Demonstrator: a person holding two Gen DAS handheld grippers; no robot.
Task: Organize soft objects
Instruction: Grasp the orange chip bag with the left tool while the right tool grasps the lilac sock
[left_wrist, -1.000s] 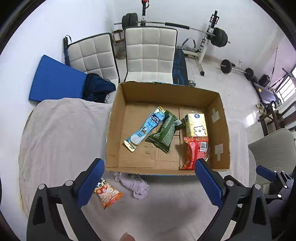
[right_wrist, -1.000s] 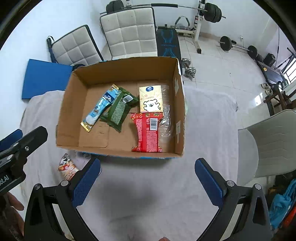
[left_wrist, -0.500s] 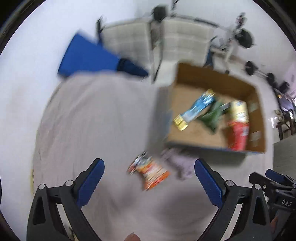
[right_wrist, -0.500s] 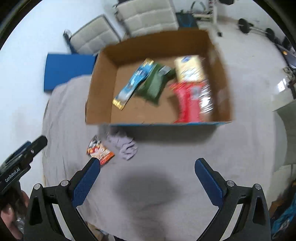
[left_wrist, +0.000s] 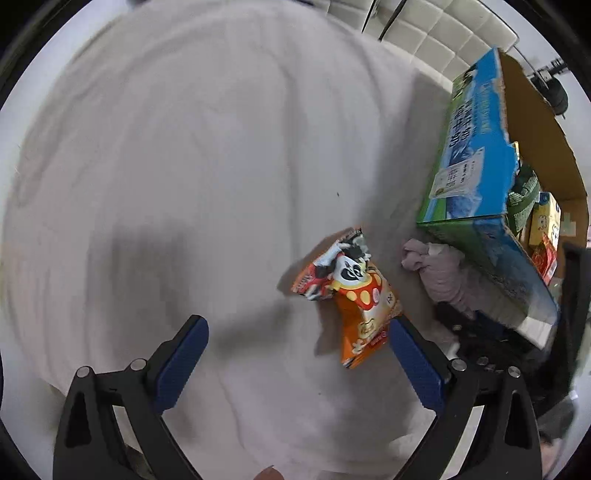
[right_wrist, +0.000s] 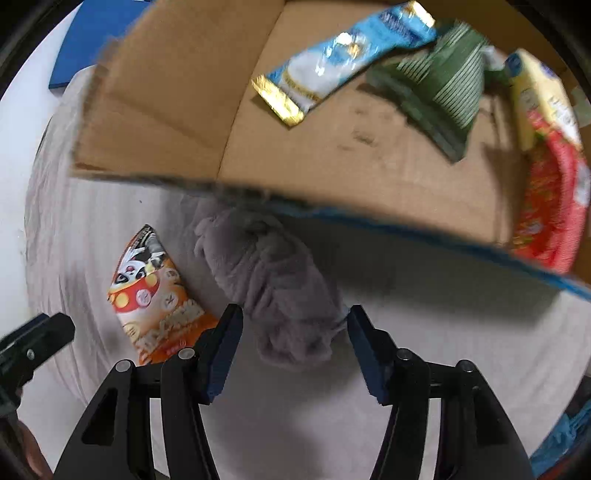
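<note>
A cardboard box (right_wrist: 177, 122) stands on the cloth-covered table (left_wrist: 184, 166). Inside, a long sachet (right_wrist: 332, 62) lies left of a ridged packet (right_wrist: 443, 88), with a small carton (right_wrist: 535, 92) and a snack pack (right_wrist: 550, 214) at the right wall. Outside, a bunched cloth (right_wrist: 273, 291) rests against the box's near wall, a snack bag (right_wrist: 155, 299) just left of it.

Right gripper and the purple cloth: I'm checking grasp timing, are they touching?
Cannot tell. In the right wrist view the right gripper straddles the purple cloth with open jaws; motion blur hides whether either pad meets the fabric.
</note>
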